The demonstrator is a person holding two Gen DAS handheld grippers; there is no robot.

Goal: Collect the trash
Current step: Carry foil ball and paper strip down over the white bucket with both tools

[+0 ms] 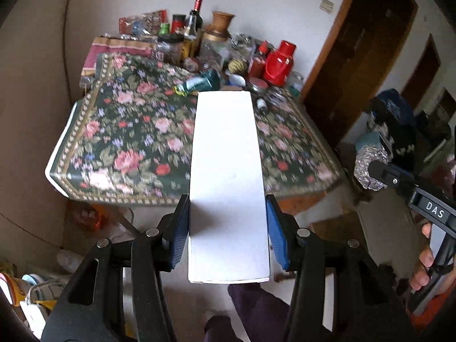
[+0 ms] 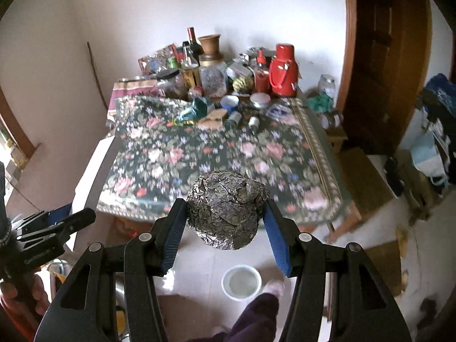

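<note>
White walls and a brown door frame back the scene; floral tabletop (image 1: pixel 128 131) is the landmark, with bottles, jars and a red flask (image 1: pixel 280 62) crowded along its far edge.

Left gripper (image 1: pixel 228 228): clamped on a long white box (image 1: pixel 226 176), held by its near end, up off the cloth and in front of the tabletop's near edge. Most of its length sticks out past the pads. Risk: the overhang levers the box downward or twists it out of the grip in a fast swing. Its far end points toward the clutter and could knock a bottle if pushed forward.

Right gripper (image 2: pixel 225 222): closed on a crumpled foil ball (image 2: pixel 226 208), also off the tabletop, before its near edge. Risk: foil crushes under load, grip loosens, ball drops to the floor.

White cup (image 2: pixel 241 282) stands on the floor below the ball; a dropped ball could tip it.
</note>
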